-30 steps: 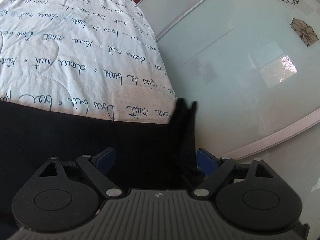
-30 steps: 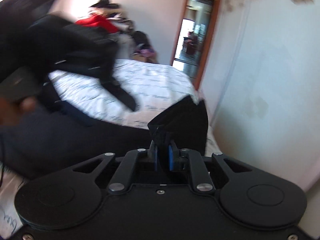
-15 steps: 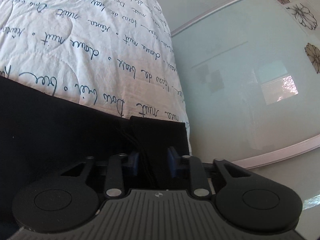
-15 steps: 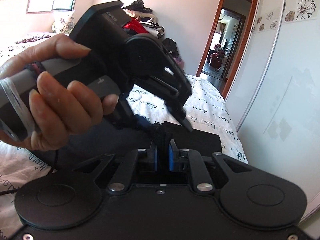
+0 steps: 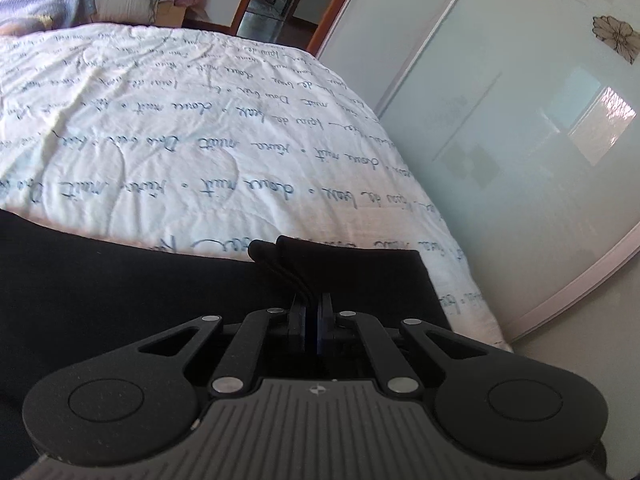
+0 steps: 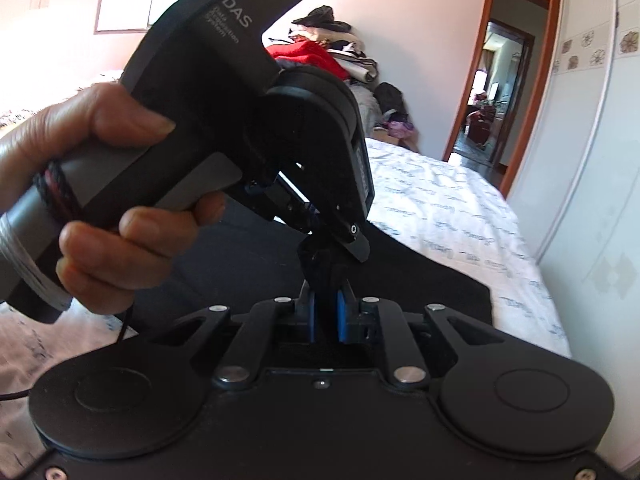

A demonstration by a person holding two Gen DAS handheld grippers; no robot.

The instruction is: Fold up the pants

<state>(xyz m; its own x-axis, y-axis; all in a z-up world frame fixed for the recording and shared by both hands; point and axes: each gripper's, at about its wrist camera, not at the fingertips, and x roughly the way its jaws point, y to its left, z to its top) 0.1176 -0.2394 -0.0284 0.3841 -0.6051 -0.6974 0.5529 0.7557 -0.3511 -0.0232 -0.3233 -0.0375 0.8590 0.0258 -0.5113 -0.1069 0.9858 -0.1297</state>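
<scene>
Black pants (image 5: 120,280) lie on a white bed quilt with script print (image 5: 180,140). My left gripper (image 5: 314,320) is shut on a bunched fold of the pants' edge near the bed's right side. In the right wrist view my right gripper (image 6: 325,312) is shut on a pinch of the same black pants (image 6: 420,276). The left gripper (image 6: 320,228), held in a hand (image 6: 100,176), grips the cloth just above my right fingers. The two grippers are almost touching.
A frosted sliding wardrobe door (image 5: 520,120) runs along the bed's right side. An open doorway (image 6: 496,92) is beyond the bed. A pile of clothes (image 6: 328,52) sits at the far wall.
My left gripper went from open to shut on the pants' edge. It came close to my right gripper. The right gripper stayed shut on the cloth.
</scene>
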